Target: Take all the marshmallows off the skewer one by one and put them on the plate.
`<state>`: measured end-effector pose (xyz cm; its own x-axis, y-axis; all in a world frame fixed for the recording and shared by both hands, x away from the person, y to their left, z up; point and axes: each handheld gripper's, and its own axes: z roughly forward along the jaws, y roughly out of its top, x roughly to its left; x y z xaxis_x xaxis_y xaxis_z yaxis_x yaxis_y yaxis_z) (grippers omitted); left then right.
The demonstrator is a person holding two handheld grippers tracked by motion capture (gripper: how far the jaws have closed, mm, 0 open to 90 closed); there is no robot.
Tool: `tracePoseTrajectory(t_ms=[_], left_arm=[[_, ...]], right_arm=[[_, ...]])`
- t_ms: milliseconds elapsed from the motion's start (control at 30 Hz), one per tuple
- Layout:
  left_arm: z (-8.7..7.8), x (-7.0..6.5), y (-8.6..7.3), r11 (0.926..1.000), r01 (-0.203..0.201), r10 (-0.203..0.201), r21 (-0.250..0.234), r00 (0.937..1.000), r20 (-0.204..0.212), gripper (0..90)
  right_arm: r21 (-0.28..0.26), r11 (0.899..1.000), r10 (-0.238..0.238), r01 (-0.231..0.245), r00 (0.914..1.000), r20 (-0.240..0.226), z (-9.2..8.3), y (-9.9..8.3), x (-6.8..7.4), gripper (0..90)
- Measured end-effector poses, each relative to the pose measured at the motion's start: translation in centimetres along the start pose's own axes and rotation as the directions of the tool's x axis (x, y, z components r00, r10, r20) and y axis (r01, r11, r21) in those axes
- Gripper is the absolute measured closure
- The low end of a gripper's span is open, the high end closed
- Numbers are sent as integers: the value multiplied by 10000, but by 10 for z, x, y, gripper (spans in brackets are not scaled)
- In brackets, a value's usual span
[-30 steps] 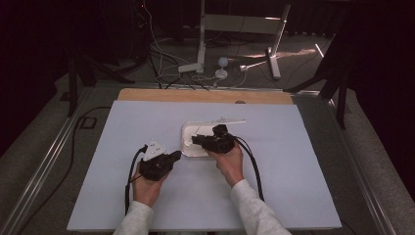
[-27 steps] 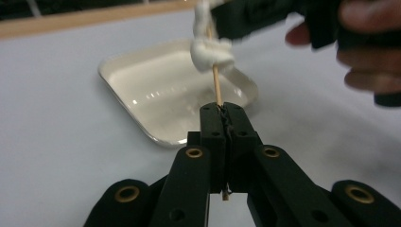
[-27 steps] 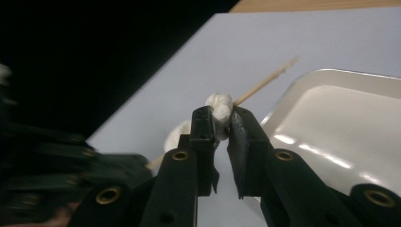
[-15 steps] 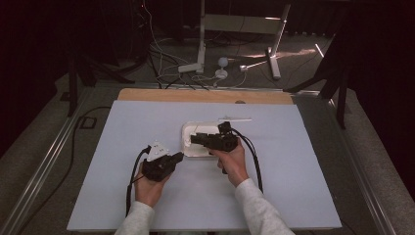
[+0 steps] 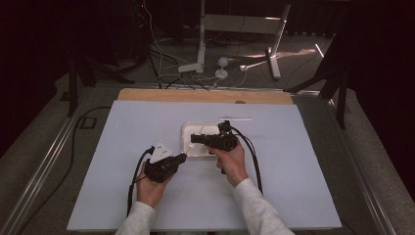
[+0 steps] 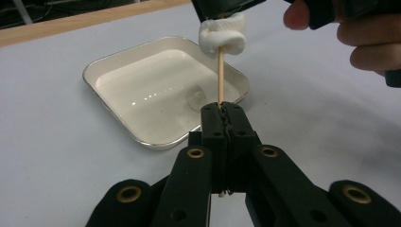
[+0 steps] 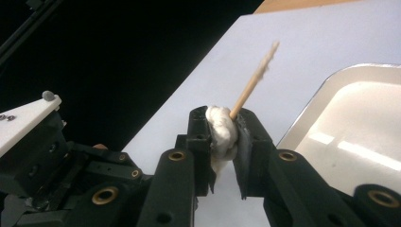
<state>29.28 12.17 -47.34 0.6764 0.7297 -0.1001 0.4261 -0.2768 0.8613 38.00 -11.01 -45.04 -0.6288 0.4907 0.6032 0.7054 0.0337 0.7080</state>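
My left tool [image 6: 221, 109] clamped tight on wooden skewer [image 6: 220, 75], stick upright. My right tool [image 7: 226, 124], jaws just closing, squeezes white marshmallow [image 7: 221, 131]; skewer tip pokes out of it toward 1 o'clock. Marshmallow sits atop skewer, above white tray [image 5: 189, 142]. In high view, tray near table [image 5: 293, 161] centre, left tool at its 8 o'clock.

Two handheld grippers, the left gripper [image 5: 180, 158] and the right gripper [image 5: 195, 139], meet at one white tray [image 6: 118, 71] on a pale blue table [image 5: 293, 186]. One wooden skewer [image 6: 220, 78] stands above the tray's near corner, carrying one marshmallow [image 6: 222, 35]; a second marshmallow [image 6: 195, 98] lies inside the tray. One thin white stick [image 5: 235, 118] rests just beyond the tray.
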Motion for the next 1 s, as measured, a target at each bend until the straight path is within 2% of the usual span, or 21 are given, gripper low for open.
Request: tracePoseTrajectory(t_ms=[300,333,367,400,433,500,633,967,1000], left_arm=[[-4,-1,3,9998,-199,199,-51,9997,-121,900],[-4,-2,2,9989,-415,421,220,9988,-262,900],[-4,-2,1,9987,-496,499,139,9985,-230,900],[-6,-1,1,9998,-186,185,-31,9998,-85,900],[-5,-2,2,9996,-285,286,73,9995,-106,900],[-3,-4,2,9991,-402,404,136,9991,-144,900],[-7,-3,4,9983,-568,572,112,9975,-413,900],[-8,-4,4,9964,-765,781,357,9960,-441,900],[-8,-5,3,9947,-858,888,563,9947,-527,900]], right_arm=[[-505,9985,247,-234,9994,251,-2,6,0,810],[-594,9979,262,-240,9990,361,-2,7,1,812],[-972,9948,368,-303,9972,653,-7,9,0,816],[-1090,9925,612,-551,9967,538,-9,12,-4,816],[-973,9935,644,-594,9967,489,-11,14,-7,815],[-870,9957,384,-321,9966,724,-10,16,-4,816],[-939,9944,566,-491,9952,795,-9,20,-7,815],[-1130,9921,698,-539,9875,1414,-8,23,-12,824],[-1274,9904,736,-542,9855,1527,-9,24,-13,826]])
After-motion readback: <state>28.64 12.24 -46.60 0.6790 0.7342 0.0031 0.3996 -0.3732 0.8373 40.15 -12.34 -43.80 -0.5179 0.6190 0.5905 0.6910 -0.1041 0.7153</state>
